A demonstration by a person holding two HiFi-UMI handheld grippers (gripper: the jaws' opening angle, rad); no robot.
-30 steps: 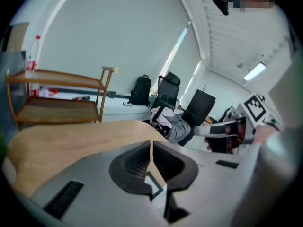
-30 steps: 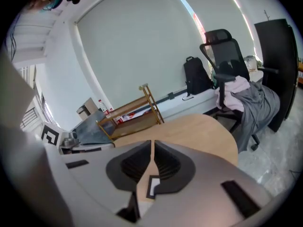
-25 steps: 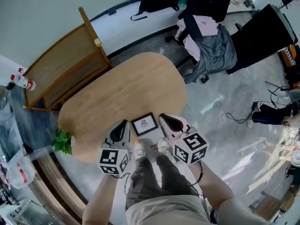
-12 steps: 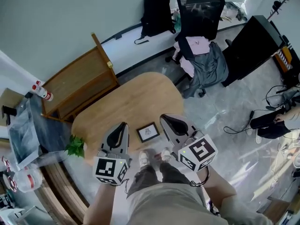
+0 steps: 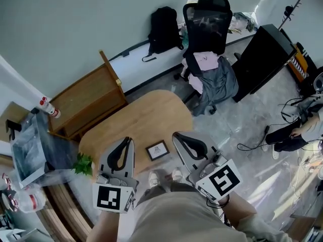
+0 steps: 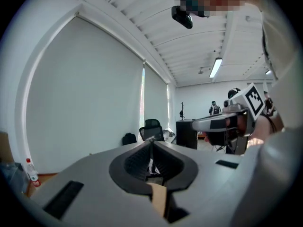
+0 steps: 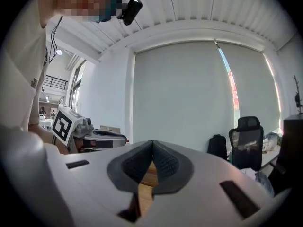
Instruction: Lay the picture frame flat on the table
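Only the head view shows the picture frame [image 5: 157, 150] lying flat.

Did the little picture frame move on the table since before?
No. The picture frame lies flat at the same spot by the near edge of the table, as it did earlier. Only the head view itself has shifted.

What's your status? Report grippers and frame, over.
Left gripper shut, empty; right gripper shut, empty; both raised. Small dark rectangular picture frame lies flat on the oval wooden table, between them in head view. Nothing obstructing.
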